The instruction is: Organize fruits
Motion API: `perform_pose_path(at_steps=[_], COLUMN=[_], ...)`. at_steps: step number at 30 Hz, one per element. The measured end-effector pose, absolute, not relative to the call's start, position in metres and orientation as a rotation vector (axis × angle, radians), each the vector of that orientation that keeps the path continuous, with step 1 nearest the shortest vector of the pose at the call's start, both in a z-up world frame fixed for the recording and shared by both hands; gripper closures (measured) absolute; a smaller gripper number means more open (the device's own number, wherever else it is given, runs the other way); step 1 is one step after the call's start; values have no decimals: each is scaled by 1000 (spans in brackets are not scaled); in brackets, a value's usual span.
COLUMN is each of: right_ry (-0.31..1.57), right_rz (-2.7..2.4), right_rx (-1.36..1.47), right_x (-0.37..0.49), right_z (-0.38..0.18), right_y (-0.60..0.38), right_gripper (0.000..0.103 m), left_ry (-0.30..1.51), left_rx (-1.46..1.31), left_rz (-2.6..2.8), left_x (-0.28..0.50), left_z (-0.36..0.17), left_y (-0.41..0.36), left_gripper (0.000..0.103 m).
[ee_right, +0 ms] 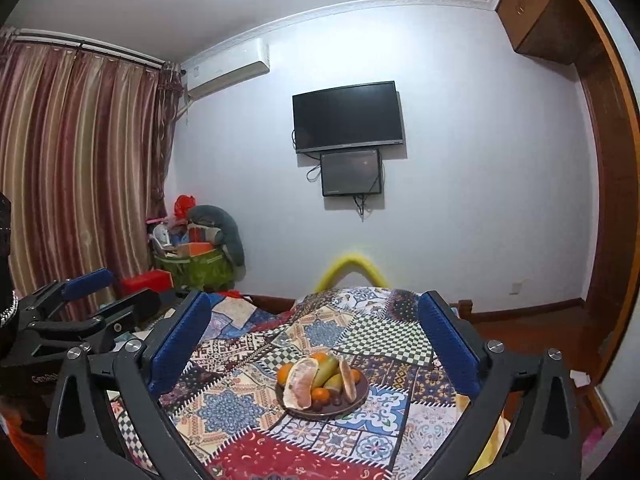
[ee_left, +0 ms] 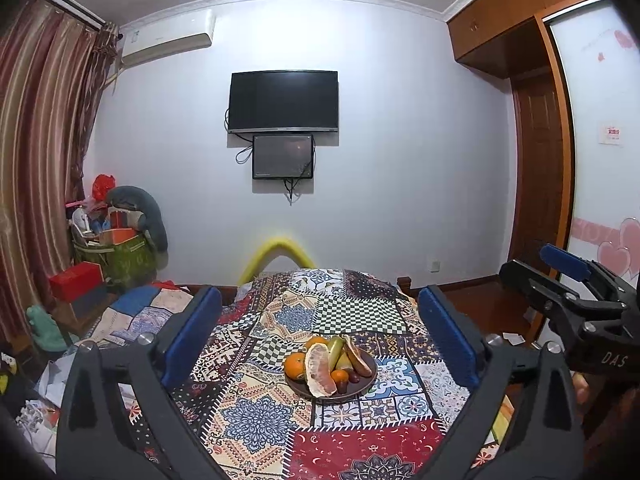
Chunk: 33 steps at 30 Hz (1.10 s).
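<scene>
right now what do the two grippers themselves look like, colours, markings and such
Both are black plastic two-finger tools with cut-out, triangular arms and round silver bolts at the pivots. Each finger carries a long blue textured pad. The left gripper shows faint pale lettering on its body in the right wrist view; the right gripper shows white letters "DAS" on its side in the left wrist view.

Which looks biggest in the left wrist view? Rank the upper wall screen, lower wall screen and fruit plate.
1. Upper wall screen
2. Fruit plate and lower wall screen: about alike; the plate sits nearer the camera, so I won't rank these.
</scene>
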State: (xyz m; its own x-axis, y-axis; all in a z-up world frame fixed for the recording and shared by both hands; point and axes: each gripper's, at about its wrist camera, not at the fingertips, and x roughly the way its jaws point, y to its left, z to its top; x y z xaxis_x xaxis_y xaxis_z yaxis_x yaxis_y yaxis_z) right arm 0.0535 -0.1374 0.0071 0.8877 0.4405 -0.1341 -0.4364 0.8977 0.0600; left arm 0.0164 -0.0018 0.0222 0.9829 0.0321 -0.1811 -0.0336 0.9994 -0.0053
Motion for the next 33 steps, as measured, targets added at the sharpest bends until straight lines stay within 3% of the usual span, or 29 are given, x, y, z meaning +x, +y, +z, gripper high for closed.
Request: perform_pose_path(at_steps=[33], right_ry=[158], right_rz=[434], right_rx=[31], right_x=[52], right_z=[12], right_y=[-144], right_gripper=[0], left_ry=[190], left_rx=[-21], left_rz=[18], left_x=[24], left_z=[19], left_y=[-1], left_gripper=[1])
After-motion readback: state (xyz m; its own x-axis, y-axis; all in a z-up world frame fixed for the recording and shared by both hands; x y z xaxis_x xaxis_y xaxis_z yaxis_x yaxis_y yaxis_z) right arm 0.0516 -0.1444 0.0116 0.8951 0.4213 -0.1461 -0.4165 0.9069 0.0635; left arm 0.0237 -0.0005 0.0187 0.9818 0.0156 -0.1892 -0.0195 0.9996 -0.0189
